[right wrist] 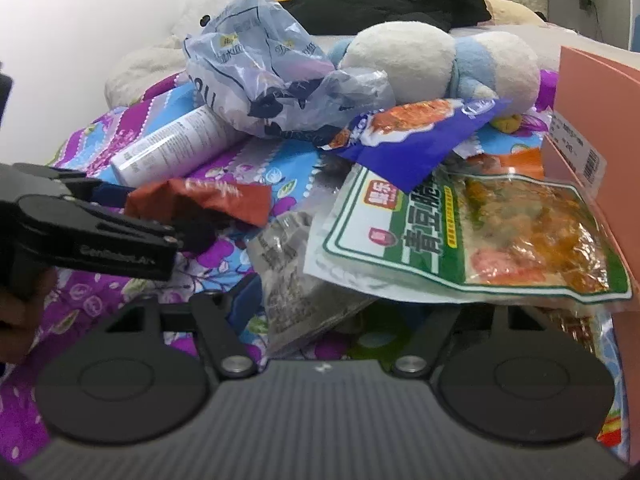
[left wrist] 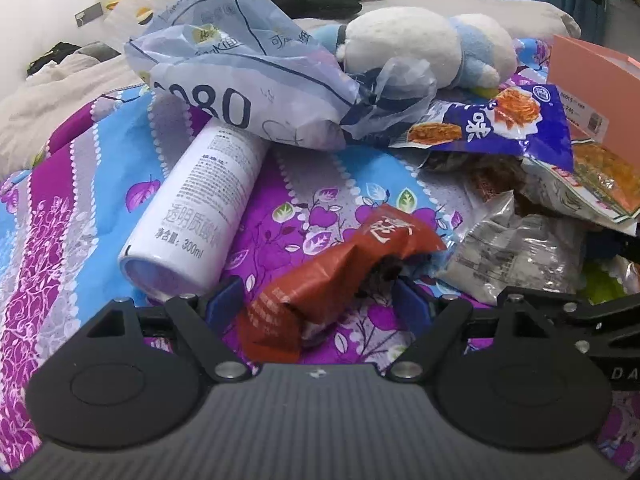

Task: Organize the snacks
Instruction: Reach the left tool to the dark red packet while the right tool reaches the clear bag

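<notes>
The left hand-held gripper (left wrist: 318,304) hangs low over a bed covered by a floral bedspread (left wrist: 80,184) in purple, blue and grey. Its jaws are spread wide, and a crumpled red snack wrapper (left wrist: 340,268) lies between the blue fingertips (left wrist: 224,300), its torn end showing something dark inside; whether the pads touch it cannot be told. Just left of it a smooth white cylindrical bottle (left wrist: 196,216) lies on its side, its top tucked under a creased translucent plastic bag (left wrist: 248,68).

The right hand-held gripper (right wrist: 332,304) is also spread. A silvery clear packet (right wrist: 292,276) of dark bits lies between its fingers, with a glossy green-bordered snack bag (right wrist: 472,236) overlapping it. A purple foil snack bag (right wrist: 412,140) rests above that one. Behind sit a soft white-and-blue plush toy (right wrist: 440,56) and, at the right, a pink cardboard box (right wrist: 592,96).
</notes>
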Available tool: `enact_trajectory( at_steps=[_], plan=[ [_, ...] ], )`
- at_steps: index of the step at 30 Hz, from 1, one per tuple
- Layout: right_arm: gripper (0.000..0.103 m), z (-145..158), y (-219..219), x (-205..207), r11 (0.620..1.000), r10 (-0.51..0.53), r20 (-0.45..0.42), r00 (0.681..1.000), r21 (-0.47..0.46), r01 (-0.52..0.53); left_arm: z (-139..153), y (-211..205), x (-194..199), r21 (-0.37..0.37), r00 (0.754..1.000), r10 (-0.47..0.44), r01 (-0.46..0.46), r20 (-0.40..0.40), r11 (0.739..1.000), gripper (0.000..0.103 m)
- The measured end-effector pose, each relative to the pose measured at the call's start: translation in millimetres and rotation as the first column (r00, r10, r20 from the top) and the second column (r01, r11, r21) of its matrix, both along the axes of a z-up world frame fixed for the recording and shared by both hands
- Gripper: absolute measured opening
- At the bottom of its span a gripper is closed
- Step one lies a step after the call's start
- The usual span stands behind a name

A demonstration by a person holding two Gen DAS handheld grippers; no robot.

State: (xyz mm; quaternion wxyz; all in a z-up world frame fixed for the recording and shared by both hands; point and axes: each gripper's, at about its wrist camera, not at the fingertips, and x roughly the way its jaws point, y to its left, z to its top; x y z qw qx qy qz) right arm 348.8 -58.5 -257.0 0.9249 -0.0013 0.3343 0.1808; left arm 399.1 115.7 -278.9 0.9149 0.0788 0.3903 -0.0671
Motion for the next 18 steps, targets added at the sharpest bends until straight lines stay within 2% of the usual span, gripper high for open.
enact_trajectory(
  at_steps=[2,6,10,18],
  plan=[
    [0.067,0,2,1,1.0,0.004,0.001,1.0,-0.009,-0.004,0,0,2,-0.002,1.0,-0.001,0.001,0.003,1.0,0.083],
    [0.058,3,0,-1,1.0,0.002,-0.003,1.0,-0.009,-0.002,5,1,-1,-0.022,1.0,0.026,-0.026,0.008,0.999,0.065],
    [0.054,7,-4,-7,1.0,0.002,-0.018,1.0,0.001,-0.002,10,2,-10,-0.06,0.999,0.048,-0.048,-0.003,0.997,0.062],
    [0.051,22,-10,-29,1.0,0.003,-0.059,0.998,0.015,-0.002,24,-3,-54,-0.074,0.994,0.107,-0.109,-0.036,0.991,0.059]
  ],
)
